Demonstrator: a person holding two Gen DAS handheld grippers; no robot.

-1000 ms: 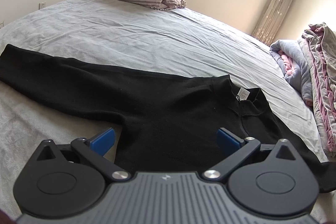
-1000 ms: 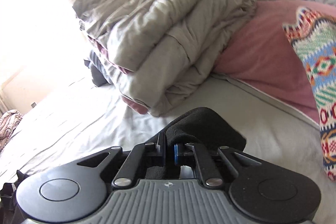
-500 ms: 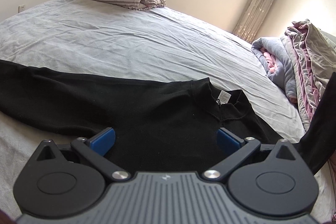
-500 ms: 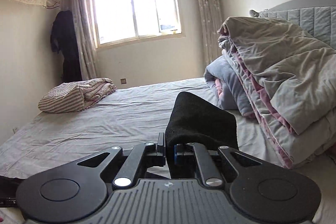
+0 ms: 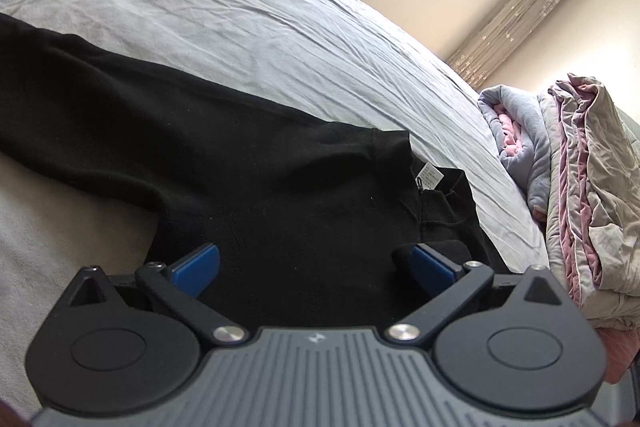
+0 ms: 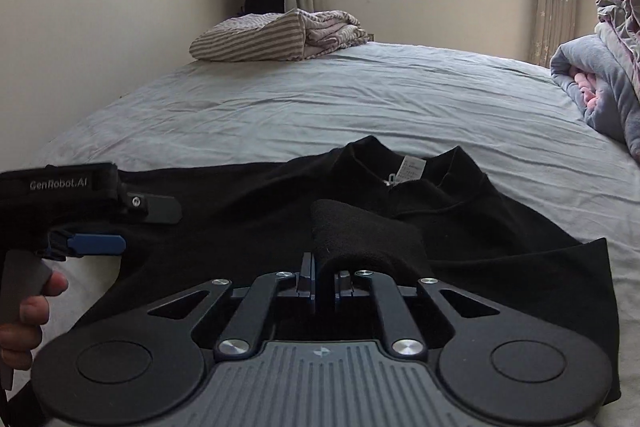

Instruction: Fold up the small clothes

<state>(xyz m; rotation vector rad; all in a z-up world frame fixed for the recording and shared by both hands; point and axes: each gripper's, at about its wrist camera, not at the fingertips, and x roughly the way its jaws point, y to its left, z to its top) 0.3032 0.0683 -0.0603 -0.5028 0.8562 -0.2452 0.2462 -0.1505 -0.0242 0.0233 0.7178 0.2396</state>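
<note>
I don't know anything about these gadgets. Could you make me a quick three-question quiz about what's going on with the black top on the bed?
1. True or false: the left gripper is clamped on the black top.
2. What does the right gripper hold: A) the striped bedding, B) a sleeve end of the black top, C) nothing?
3. Fill in: the white label sits inside the top's ____.

Key
1. False: its blue fingers stand wide apart above the fabric.
2. B: the sleeve end is pinched between nearly closed fingers and folded in over the chest.
3. Collar.
</note>
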